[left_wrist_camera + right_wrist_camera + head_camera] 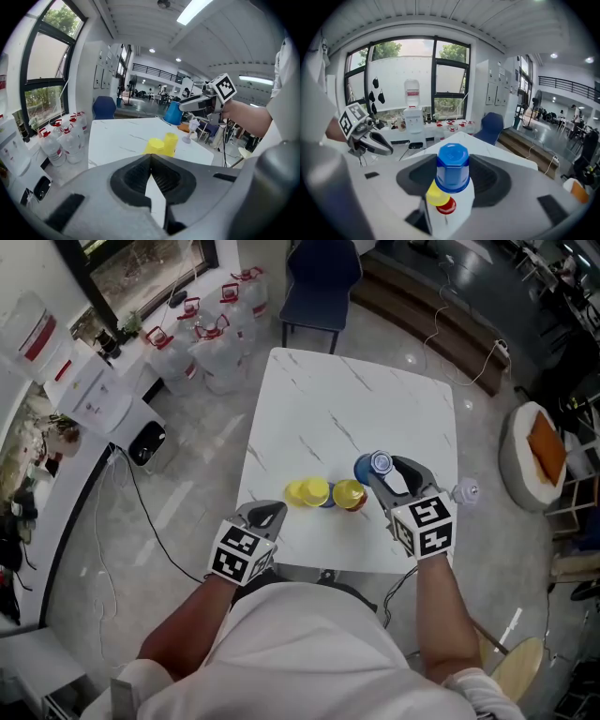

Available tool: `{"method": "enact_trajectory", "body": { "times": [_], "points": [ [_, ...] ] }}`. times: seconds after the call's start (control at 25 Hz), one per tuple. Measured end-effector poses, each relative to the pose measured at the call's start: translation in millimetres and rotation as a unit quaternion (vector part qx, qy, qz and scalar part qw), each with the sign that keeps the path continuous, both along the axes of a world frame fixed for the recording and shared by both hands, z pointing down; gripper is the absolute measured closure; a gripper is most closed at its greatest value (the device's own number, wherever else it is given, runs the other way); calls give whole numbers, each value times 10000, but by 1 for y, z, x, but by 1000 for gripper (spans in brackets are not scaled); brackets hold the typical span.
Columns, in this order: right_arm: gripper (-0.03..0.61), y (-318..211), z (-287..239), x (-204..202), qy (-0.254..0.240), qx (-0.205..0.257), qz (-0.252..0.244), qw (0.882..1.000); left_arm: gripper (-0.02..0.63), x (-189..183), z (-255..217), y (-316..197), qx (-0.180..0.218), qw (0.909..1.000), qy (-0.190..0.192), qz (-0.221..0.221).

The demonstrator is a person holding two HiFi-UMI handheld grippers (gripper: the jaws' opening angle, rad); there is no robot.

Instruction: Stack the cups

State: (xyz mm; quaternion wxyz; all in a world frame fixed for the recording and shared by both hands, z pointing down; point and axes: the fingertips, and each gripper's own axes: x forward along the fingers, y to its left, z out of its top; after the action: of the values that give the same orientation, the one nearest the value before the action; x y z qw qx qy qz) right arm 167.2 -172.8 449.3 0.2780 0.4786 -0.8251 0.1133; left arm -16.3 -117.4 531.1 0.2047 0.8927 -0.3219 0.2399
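In the head view, a blue plastic cup [373,465] is gripped upside down by the right tongs [382,474] above the white marble-patterned table [347,409]. It is held just beside two yellow plastic cups [309,492] that stand near the table's near edge. The blue cup is judged to be carried this way so that it can be lowered over one of them. The left tongs [265,514] are kept at the near edge, apart from the cups, seemingly to leave the path free.

In the left gripper view, the left jaws are seen pressed together with nothing between them. The yellow cups lie ahead on the table. The blue cup is seen held in the air beyond them, well clear of the surface.

In the right gripper view, the right jaws are seen spread wide and closed on the blue cup's sides, with its closed base turned to the camera. Beneath it, a yellow cup and a red plastic cup [447,206] are seen on the table; whether these two are nested cannot be told. The grip on the sides leaves the open mouth free for stacking.
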Motion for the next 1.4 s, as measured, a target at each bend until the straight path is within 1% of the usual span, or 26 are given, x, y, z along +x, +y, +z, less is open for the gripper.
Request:
{"method": "enact_trajectory", "body": {
  "times": [0.16, 0.32, 0.72, 0.76, 0.84, 1.04, 1.16, 1.28, 1.4],
  "points": [
    [362, 22, 13, -35, 16, -89, -263, 9996, 607, 3, 0, 7, 15, 9999, 13, 166],
    [362, 27, 26, -57, 50, -113, -364, 9993, 607, -3, 3, 14, -16, 9998, -8, 203],
    [360, 22, 36, -67, 120, -178, -400, 9990, 607, -10, 2, 20, -32, 10000, 21, 78],
    [356, 23, 37, -68, 149, -201, -410, 9988, 607, -10, 2, 20, -33, 10000, 24, 73],
    [301, 24, 37, -68, 226, -193, -434, 9986, 607, -10, 3, 21, -33, 10000, 29, 69],
    [301, 34, 25, -66, 182, -120, -461, 9987, 607, -9, 2, 20, -35, 10000, 41, 59],
    [301, 43, 21, -54, 105, -53, -317, 9994, 607, -5, 0, 19, -9, 9999, 62, 87],
    [322, 53, 17, -39, -66, 169, -117, 9998, 607, 3, -1, 17, 37, 9998, 94, 162],
    [378, 68, 21, -25, -415, 200, 130, 9989, 607, 11, -4, 17, 85, 9996, 105, 265]
  ]
}}
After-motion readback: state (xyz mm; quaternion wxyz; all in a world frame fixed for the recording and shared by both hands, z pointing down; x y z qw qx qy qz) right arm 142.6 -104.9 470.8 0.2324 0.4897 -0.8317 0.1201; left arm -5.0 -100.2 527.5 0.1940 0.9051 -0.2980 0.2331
